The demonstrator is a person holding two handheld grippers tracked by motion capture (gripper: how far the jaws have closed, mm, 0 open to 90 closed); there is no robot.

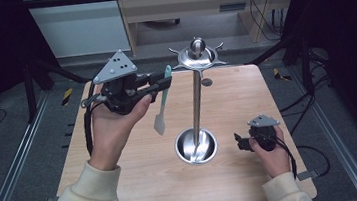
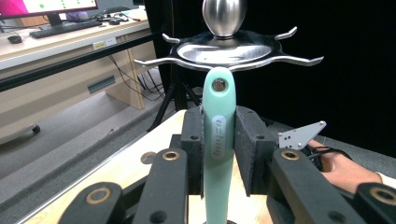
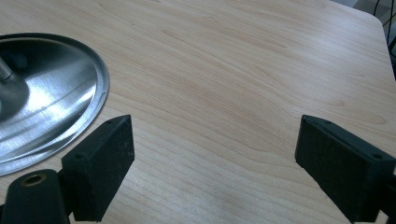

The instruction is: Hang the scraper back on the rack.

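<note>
Up on the left, the left gripper [image 1: 163, 83] has its jaws clamped on a mint-green spatula [image 1: 162, 102], handle hole just short of the steel utensil stand's [image 1: 197, 103] hooks. Right gripper [image 1: 237, 142] sits wide open, holding nothing, beside the stand's base [image 3: 51, 93].

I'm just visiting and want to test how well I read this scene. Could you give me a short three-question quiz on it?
1. True or false: the left tool is shut on the mint-green spatula.
2. Which describes the right tool? A open over bare wood; B holding a spoon; C gripping the pole.
3. Fill in: the steel stand has hooks around its ____.

Key: 1 true; 2 A; 3 top.
</note>
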